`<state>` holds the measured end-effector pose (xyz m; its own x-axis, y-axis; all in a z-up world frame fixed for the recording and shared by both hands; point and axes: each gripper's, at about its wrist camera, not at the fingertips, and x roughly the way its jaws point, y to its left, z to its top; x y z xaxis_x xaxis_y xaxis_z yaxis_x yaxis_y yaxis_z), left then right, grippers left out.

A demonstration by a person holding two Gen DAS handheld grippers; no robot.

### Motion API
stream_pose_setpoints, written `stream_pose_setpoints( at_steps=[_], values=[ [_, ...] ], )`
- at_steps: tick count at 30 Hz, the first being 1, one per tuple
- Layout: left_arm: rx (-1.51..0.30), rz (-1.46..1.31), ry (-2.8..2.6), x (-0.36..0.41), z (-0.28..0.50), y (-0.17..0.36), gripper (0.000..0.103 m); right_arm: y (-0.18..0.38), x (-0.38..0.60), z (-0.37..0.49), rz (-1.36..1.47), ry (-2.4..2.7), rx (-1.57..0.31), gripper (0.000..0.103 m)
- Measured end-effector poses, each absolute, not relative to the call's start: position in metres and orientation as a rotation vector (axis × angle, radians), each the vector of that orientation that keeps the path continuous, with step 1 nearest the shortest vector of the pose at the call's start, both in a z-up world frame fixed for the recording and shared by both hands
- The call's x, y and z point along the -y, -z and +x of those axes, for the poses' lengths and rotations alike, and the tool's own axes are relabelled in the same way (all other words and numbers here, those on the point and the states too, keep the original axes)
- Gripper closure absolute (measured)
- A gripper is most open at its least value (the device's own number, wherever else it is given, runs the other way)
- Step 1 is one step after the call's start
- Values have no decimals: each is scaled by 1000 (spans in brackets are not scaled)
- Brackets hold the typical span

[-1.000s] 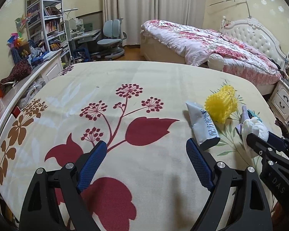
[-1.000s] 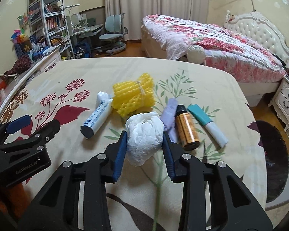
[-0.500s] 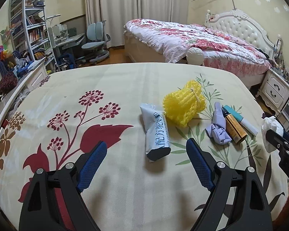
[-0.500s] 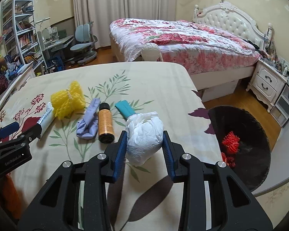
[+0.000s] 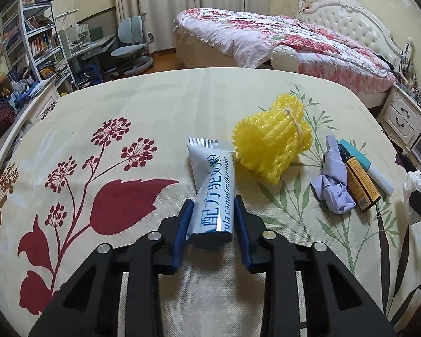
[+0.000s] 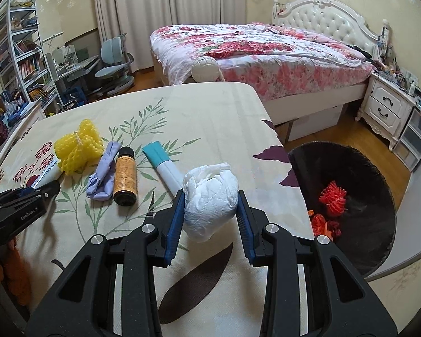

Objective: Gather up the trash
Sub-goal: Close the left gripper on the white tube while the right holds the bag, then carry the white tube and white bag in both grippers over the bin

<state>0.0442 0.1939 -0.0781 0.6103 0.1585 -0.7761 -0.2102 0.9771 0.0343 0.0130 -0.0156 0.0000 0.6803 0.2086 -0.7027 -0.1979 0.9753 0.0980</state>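
My left gripper [image 5: 212, 210] is shut on the cap end of a white and blue tube [image 5: 214, 188] that lies on the flowered table. My right gripper [image 6: 210, 205] is shut on a crumpled white tissue wad [image 6: 210, 199] and holds it above the table's right edge. A yellow foam net [image 5: 275, 137], a lilac crumpled glove [image 5: 334, 182], a brown bottle [image 5: 360, 181] and a teal and white tube [image 5: 366, 165] lie on the table. A black trash bin [image 6: 348, 193] with red scraps stands on the floor at the right.
The table's cloth [image 5: 154, 106] carries red flower and green leaf prints. A bed [image 6: 266, 50], a white nightstand [image 6: 387, 109], a desk with a chair [image 6: 112, 64] and a bookshelf [image 6: 16, 56] stand behind the table.
My left gripper has swung right and closed on the white and blue tube. My right gripper has carried the tissue wad to the right, towards the bin.
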Motion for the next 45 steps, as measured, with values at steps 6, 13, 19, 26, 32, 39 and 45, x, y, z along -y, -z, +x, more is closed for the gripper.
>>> stream_pose_setpoints(
  at_steps=[6, 13, 19, 26, 32, 39, 45],
  values=[
    [-879, -77, -191, -197, 37, 76, 79, 1, 16, 11, 13, -225, -793, 68],
    [-857, -93, -204, -201, 18, 71, 81, 0, 16, 9, 6, -225, -791, 68],
    [-815, -92, -196, -196, 4, 57, 81, -2, 16, 3, 0, -226, -786, 68],
    [-762, -76, -150, -176, -4, 39, 81, -10, 25, -6, -5, -209, -766, 68],
    [-733, -62, -88, -152, -5, 30, 81, -17, 42, -12, 1, -170, -749, 68],
    [-713, -25, 2, -111, 5, 24, 81, -21, 70, -13, 8, -105, -732, 68],
    [-705, 6, 79, -70, 17, 25, 81, -20, 100, -8, 22, -40, -734, 68]
  ],
)
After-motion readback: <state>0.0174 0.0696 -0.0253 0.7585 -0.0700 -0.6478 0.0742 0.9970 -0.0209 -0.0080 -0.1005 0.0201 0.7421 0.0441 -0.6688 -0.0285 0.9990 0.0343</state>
